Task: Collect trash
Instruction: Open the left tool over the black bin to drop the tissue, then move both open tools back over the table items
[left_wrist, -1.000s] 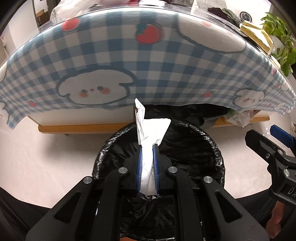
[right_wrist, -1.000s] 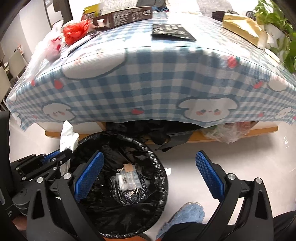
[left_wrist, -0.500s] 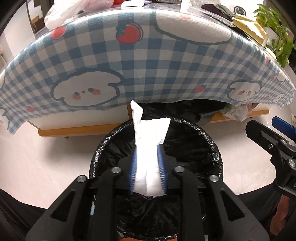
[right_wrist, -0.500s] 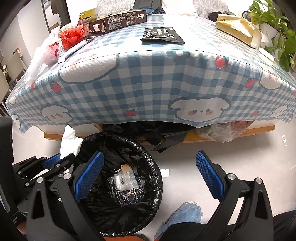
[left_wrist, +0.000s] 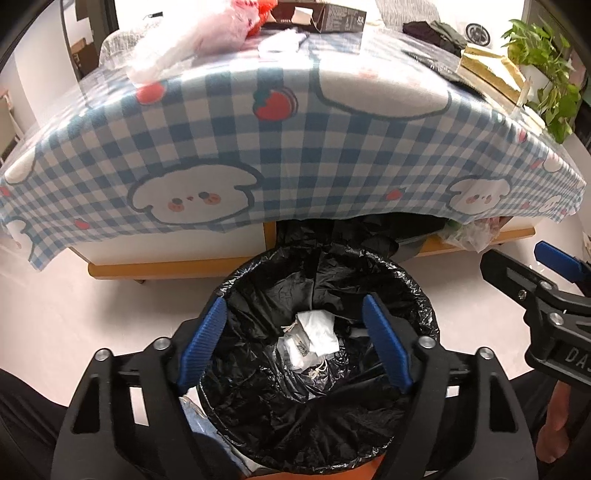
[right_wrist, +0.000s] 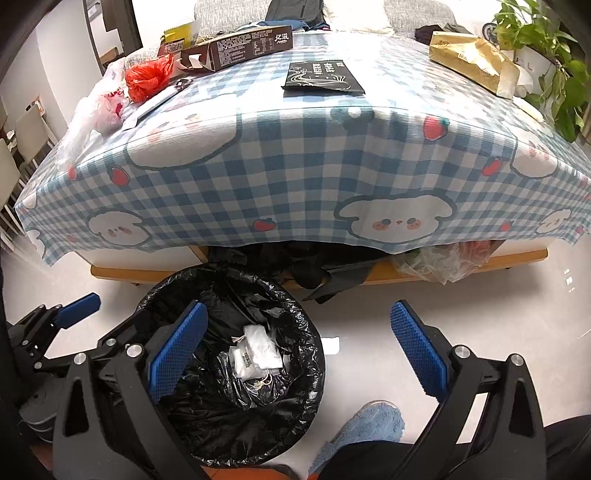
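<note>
1. Hovering over the bin (left_wrist: 325, 280), the left gripper (left_wrist: 295, 343) has its blue fingers (left_wrist: 201, 343) spread wide and released, nothing between them.
2. Straight below and between those fingers, the white tissue (left_wrist: 319, 328) lies on the black liner at the bottom of the bin, touching other small bits of pale trash (left_wrist: 291, 350).
3. Over on the right, the right gripper (right_wrist: 299, 350) is splayed open too, gripping nothing; its left finger (right_wrist: 177, 347) sits above the bin's rim, the other above bare floor (right_wrist: 498, 295).
4. From this side the tissue (right_wrist: 262, 345) shows just right of that left finger, down in the bin (right_wrist: 229, 273).
5. Beyond both sets of fingers, the worktop (right_wrist: 332, 155) wears a blue checked cloth; up there sit a red bag (right_wrist: 147, 75), a brown carton (right_wrist: 240, 48), a black packet (right_wrist: 321, 77) and a tan tissue pack (right_wrist: 469, 55).
6. Near the right fingers, low down, a blue slipper (right_wrist: 369, 424) rests on the floor.
</note>
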